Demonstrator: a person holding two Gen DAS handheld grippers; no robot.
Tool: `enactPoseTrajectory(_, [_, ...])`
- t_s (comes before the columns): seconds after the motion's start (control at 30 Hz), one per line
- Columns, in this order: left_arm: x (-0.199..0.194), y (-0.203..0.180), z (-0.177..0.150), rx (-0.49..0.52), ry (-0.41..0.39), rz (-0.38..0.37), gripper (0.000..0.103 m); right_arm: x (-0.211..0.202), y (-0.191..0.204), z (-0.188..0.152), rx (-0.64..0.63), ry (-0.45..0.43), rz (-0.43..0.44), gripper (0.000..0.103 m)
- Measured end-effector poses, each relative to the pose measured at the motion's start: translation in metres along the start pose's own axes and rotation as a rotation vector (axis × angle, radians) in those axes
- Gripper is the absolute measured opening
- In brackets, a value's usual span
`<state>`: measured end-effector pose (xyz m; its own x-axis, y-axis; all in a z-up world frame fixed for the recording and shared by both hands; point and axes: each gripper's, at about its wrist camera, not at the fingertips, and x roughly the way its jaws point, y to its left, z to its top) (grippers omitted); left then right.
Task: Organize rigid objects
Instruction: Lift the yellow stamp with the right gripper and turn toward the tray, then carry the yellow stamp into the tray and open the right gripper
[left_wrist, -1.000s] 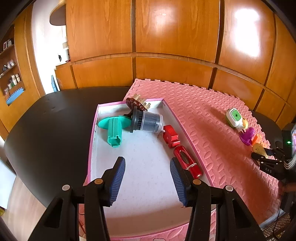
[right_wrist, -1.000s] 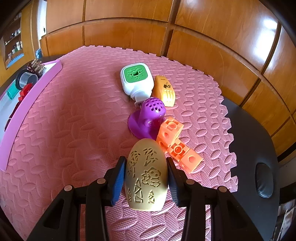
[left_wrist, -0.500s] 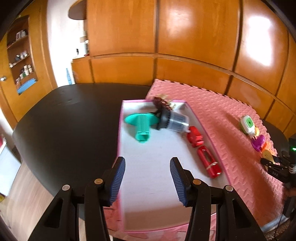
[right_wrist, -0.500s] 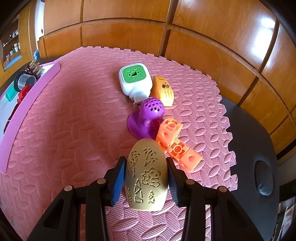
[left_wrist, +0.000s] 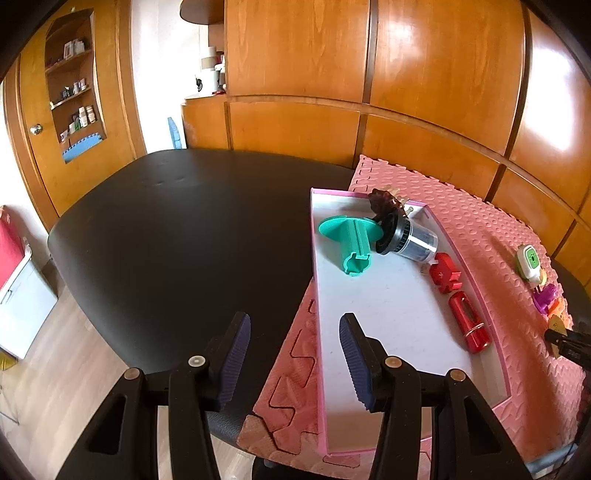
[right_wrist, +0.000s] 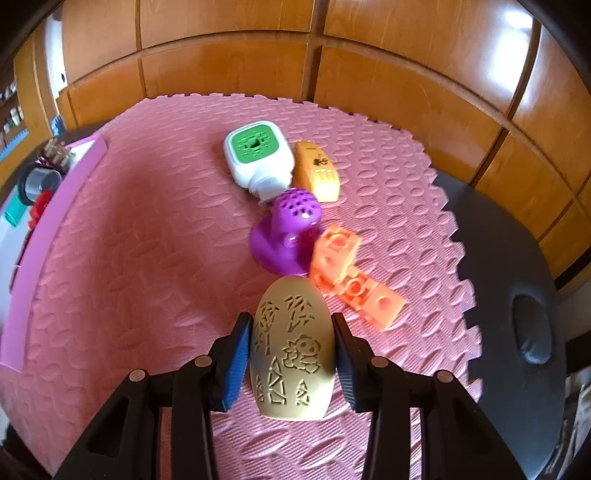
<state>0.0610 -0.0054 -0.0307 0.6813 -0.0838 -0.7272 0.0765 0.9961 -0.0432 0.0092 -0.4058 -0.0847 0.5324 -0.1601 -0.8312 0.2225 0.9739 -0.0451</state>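
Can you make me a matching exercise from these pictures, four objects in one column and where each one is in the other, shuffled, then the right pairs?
Objects
1. beige egg-shaped shell
2. teal spool
3. purple toy
4. left gripper

Places
A. lying in the pink-rimmed tray
B. empty, above the tray's near left edge
C. between the right gripper pads
D. on the pink foam mat, against the orange blocks

Pairs: 1-C, 2-A, 3-D, 4-B

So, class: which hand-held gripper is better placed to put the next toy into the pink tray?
Right. The right hand-held gripper already clamps the beige egg-shaped toy; the left hand-held gripper is empty beside the pink tray.
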Motion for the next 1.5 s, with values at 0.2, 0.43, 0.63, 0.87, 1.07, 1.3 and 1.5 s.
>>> enactPoseTrajectory(0.2, [0.000,0.003,0.000,-0.006,-0.004,-0.012,0.051,-0.019,0.030,0.009,-0.010,-0.039,0.090,0.042])
enactPoseTrajectory(0.43, [0.002,0.004,-0.002,-0.013,0.004,-0.022,0.051,-0.048,0.091,0.028,-0.099,-0.108,0.216,0.042])
enactPoseTrajectory(0.63, [0.005,0.012,-0.005,-0.030,0.012,-0.025,0.051,-0.058,0.148,0.037,-0.174,-0.100,0.344,0.042])
enactPoseTrajectory(0.87, [0.008,0.020,-0.009,-0.055,0.022,-0.029,0.051,-0.053,0.216,0.047,-0.264,-0.082,0.421,0.042])
enactPoseTrajectory(1.07, [0.010,0.028,-0.009,-0.076,0.028,-0.027,0.051,-0.024,0.256,0.059,-0.308,-0.042,0.395,0.042])
enactPoseTrajectory(1.3, [0.012,0.027,-0.012,-0.075,0.038,-0.034,0.051,0.016,0.275,0.068,-0.323,-0.002,0.311,0.041])
enactPoseTrajectory(1.5, [0.012,0.026,-0.011,-0.069,0.038,-0.034,0.051,0.021,0.271,0.067,-0.317,-0.013,0.297,0.043])
